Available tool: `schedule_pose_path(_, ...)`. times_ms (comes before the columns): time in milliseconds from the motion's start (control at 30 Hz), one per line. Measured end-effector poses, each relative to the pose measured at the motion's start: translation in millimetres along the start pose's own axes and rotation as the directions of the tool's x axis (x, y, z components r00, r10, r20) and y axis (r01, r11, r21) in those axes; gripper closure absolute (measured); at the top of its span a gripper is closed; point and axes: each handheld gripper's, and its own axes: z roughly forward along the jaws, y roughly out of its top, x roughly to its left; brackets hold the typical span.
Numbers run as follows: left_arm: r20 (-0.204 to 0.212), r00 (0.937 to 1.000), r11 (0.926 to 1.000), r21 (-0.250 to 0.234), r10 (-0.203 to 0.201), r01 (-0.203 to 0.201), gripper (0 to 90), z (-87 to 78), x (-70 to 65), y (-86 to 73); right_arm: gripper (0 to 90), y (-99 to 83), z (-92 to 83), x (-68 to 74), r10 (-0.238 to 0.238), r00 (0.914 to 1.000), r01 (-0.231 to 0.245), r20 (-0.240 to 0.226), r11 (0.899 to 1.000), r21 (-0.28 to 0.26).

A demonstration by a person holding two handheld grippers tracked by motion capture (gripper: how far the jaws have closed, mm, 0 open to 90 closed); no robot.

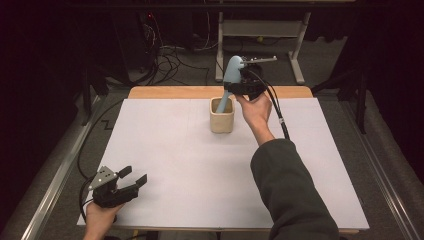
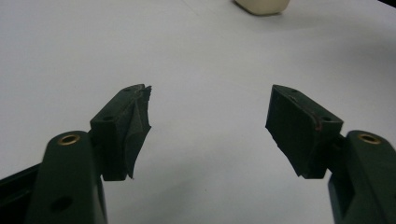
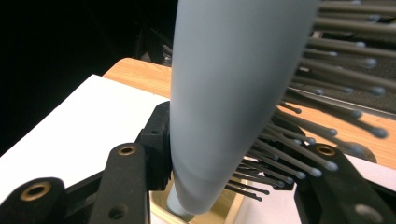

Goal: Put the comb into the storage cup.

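Left gripper (image 1: 134, 179) is idling at the near-left of the white table (image 1: 165, 165), jaws wide, holding nothing. Right gripper (image 1: 239, 85) is clamping the pale blue hairbrush (image 1: 231, 75) near its head, handle dipping into the cream cup (image 1: 222, 119). Likely light, rigid plastic, smooth; bristles flexing, so grip the body. No labels readable.

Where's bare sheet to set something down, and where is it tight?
Free: the white sheet between the left gripper and the cream cup, and the strip left of the cup. Tight: at the cup, where the right gripper, shut on the blue hairbrush, holds its handle end in the cup.
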Motion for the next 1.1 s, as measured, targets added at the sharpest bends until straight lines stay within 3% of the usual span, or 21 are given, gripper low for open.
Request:
schedule_pose_path(467, -0.002, 1.0000, 1.0000, -0.003, 0.002, -0.002, 30.7, 0.3, -0.3, 0.1, 53.1, -8.8, 7.7, -5.1, 0.005, 0.9999, -0.006, 0.009, 1.000, 0.019)
schedule_pose_path(1100, -0.007, 0.9999, 0.9999, -0.007, 0.008, -0.008, 30.8, 0.0, -0.4, 0.1, 52.6, -15.6, 20.4, -0.4, -0.011, 0.9999, 0.011, 0.011, 0.999, 0.049)
